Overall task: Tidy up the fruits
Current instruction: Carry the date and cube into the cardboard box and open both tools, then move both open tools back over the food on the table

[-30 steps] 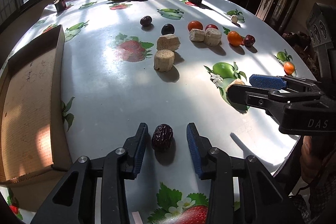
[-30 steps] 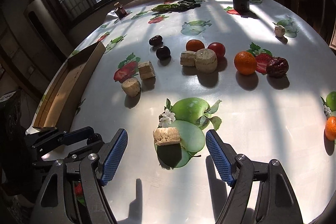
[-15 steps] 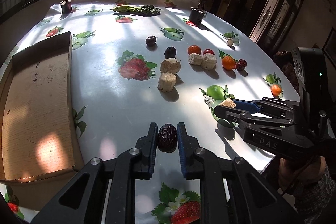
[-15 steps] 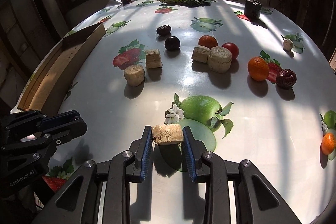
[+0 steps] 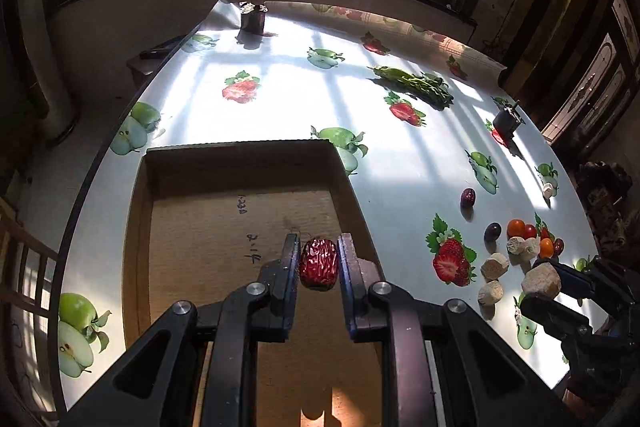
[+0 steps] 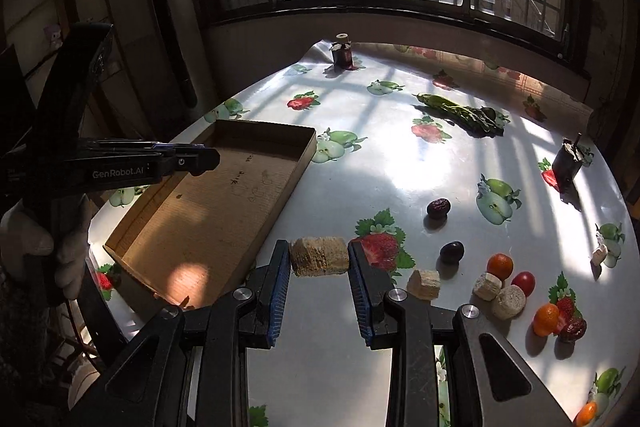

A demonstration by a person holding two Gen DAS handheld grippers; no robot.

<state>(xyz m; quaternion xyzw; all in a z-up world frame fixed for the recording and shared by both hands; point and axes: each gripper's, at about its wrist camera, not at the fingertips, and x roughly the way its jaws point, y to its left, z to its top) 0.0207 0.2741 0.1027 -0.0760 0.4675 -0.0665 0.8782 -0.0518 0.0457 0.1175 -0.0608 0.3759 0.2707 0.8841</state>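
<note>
Left wrist view: left gripper (image 5: 319, 263) clenched across a wrinkled red date (image 5: 319, 264), light, soft-skinned, above the cardboard tray (image 5: 140, 227) near its right wall; right wrist view: right gripper (image 6: 319, 261) grasping a crumbly beige block (image 6: 319, 261) by its ends, beside the tray's right edge.

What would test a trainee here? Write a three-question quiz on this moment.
1. True or false: the left gripper holds a red date above the cardboard tray.
2. The right gripper holds: A) orange B) beige chunk C) tomato
3. Fill in: the leafy greens lie on the ____.

Key: 1 true; 2 B; 3 table.
</note>
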